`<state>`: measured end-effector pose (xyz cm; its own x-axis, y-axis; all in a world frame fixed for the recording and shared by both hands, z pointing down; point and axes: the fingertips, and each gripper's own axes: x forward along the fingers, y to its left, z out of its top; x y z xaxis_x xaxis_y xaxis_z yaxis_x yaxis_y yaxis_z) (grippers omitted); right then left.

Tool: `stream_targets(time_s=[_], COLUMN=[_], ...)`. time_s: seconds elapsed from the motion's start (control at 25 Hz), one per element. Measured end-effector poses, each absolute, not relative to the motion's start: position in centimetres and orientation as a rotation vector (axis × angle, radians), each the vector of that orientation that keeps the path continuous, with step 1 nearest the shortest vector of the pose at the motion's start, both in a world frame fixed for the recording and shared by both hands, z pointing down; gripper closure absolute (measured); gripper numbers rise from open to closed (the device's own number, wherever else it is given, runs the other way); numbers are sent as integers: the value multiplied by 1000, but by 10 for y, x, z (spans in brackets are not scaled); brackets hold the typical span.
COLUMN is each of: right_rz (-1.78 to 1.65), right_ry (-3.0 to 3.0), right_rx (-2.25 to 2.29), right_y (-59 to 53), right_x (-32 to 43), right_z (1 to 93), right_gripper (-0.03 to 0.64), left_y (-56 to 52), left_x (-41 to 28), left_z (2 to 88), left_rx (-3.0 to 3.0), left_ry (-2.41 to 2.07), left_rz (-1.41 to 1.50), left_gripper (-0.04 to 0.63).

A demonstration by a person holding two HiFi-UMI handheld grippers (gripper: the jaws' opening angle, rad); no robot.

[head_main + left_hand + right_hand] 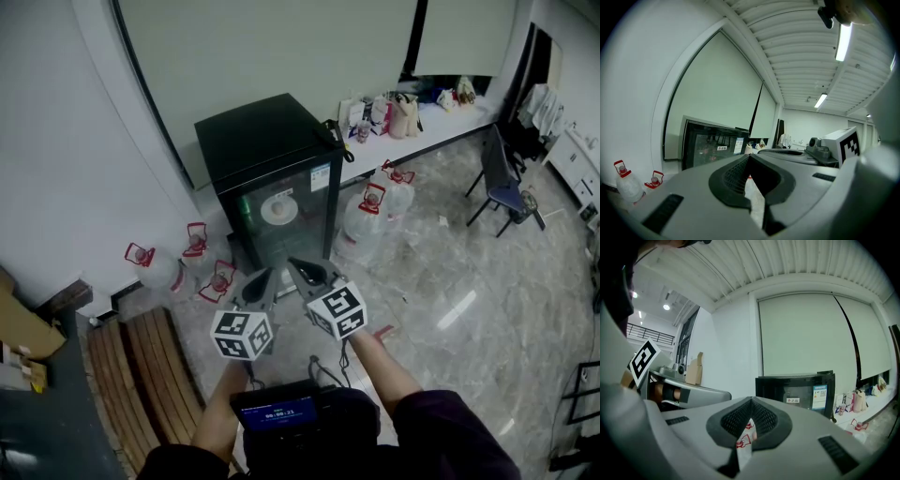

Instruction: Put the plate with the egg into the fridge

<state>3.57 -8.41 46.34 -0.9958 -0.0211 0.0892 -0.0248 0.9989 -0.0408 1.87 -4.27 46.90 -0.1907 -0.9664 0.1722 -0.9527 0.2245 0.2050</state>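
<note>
Task looks basically done, judging from the head view. The fridge (262,141) has its glass door closed, and a white plate (278,208) shows through it on a shelf inside. There's a small spot at the plate's centre, presumably the egg, but it's too small to confirm. The left gripper (255,281) and right gripper (302,272) are both held level in front of the fridge, well short of the door. Each has its jaws pressed together with nothing between them, and both gripper views confirm this. I see nothing left to do except maybe check the door seal, which can't be judged from here. Count: one fridge, one plate, two grippers. There are five water jugs (367,217) with red handles on the floor, three left of the fridge and two right. Also one chair (502,183) off to the right and one wooden bench (131,366) near left.
</note>
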Motion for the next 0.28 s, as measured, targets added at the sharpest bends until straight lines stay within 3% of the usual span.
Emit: stream_targets(time_s=[0.28], right_rz=[68], right_ry=[-3040], right_rx=[-5], right_y=[-85], right_x=[33], right_z=[464], right_gripper=[609], left_y=[-48], left_x=[19], left_z=[472], left_rx=[1802], left_ry=[-2235], left_rz=[-72], left_gripper=[586])
